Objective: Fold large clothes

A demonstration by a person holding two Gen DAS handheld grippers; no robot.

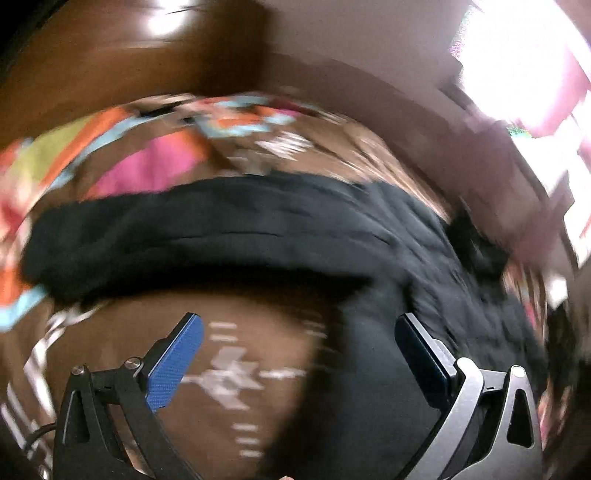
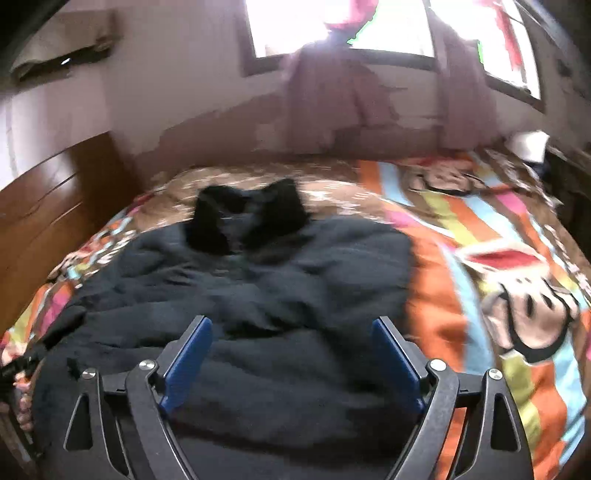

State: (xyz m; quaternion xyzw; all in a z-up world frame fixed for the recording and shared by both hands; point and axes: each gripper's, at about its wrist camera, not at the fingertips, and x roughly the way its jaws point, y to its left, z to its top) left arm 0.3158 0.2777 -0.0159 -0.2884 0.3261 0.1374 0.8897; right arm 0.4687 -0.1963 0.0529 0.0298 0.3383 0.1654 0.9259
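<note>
A dark padded jacket [image 2: 236, 280] lies spread across a bed [image 2: 480, 229] with a bright cartoon-print cover, its collar toward the far wall beneath the window [image 2: 388, 26]. The right gripper [image 2: 291, 354] hangs above the jacket's near end, jaws wide and empty; the left gripper [image 1: 299, 354], in a blurred view, is likewise wide, gripping nothing. The work appears to sit between folds: the next move calls for catching an edge to carry across. No containers are in view.
</note>
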